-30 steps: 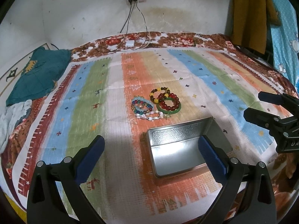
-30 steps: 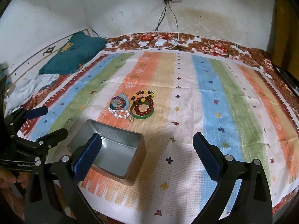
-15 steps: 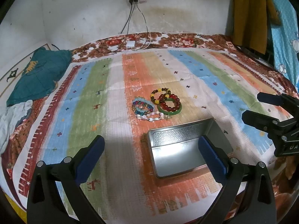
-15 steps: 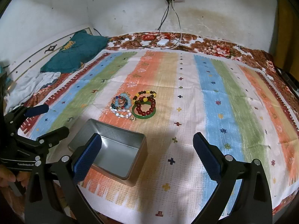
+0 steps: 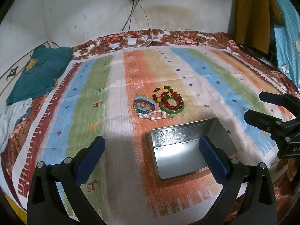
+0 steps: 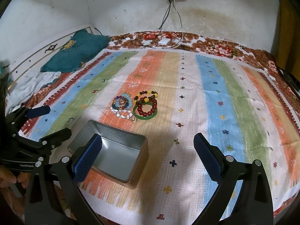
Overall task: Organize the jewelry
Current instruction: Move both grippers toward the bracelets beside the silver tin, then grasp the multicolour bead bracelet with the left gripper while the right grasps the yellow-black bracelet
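Observation:
A cluster of bead bracelets lies on the striped cloth: a green bangle, red beads, yellow-brown beads, blue multicolour beads and a white bead string. The cluster also shows in the right wrist view. An empty open metal tin stands nearer than the bracelets, also in the right wrist view. My left gripper is open and empty, above the tin's left part. My right gripper is open and empty, right of the tin.
The striped cloth covers a bed with a floral sheet. A teal pillow and a pale garment lie at the far left. A charger with cables lies by the back wall. Clothes hang at the right.
Both grippers stay open and have barely shifted. The bracelets and tin have not moved.

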Demonstrator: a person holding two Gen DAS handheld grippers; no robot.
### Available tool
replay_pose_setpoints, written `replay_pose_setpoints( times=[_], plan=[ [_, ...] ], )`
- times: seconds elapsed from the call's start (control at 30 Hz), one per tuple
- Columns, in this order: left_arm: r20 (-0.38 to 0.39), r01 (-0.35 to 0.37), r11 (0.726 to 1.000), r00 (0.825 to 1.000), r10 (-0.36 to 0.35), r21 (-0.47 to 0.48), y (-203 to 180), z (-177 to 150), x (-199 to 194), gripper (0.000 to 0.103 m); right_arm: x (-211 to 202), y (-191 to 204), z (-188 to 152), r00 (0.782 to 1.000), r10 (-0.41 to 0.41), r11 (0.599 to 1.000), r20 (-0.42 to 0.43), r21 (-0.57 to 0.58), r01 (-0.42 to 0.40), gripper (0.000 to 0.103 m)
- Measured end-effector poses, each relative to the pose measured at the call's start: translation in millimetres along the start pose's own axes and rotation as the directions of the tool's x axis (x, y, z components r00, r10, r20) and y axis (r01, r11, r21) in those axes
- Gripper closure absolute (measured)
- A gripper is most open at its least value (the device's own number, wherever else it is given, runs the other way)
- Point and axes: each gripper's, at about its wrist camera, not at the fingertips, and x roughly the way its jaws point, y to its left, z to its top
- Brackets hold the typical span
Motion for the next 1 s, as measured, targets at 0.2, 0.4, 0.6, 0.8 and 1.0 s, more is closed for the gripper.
replay_pose_setpoints(
  times=[0.2, 0.4, 0.6, 0.8, 1.0],
  plan=[
    [-0.018, -0.003, 1.000, 1.000, 0.003, -0.006, 1.1, 4.0, 4.8, 0.006, 5.4, 2.4, 4.9, 1.000, -0.002, 1.000, -0.008, -0.016, 0.002, 0.004],
    [-0.052, -0.013, 1.000, 0.999, 0.013, -0.013, 5.1, 10.4, 16.6, 0.006, 18.3, 0.1, 15.2, 1.000, -0.008, 1.000, -0.028, -0.021, 0.007, 0.004],
    [-0.087, -0.015, 1.000, 0.996, 0.013, -0.024, 15.0, 20.7, 33.5, 0.006, 29.6, -11.7, 25.3, 0.999, 0.020, 0.999, -0.043, 0.049, -0.018, 0.004],
    [-0.116, 0.009, 0.997, 0.993, -0.018, -0.079, 29.2, 28.9, 48.4, 0.006, 47.2, -18.1, 33.9, 0.996, 0.046, 0.994, -0.080, 0.099, -0.038, 0.004],
    [-0.148, 0.025, 0.992, 0.988, -0.044, -0.122, 40.1, 36.7, 67.4, 0.006, 62.9, -23.9, 40.8, 0.993, 0.039, 0.993, -0.108, 0.112, -0.027, 0.004]
  ],
)
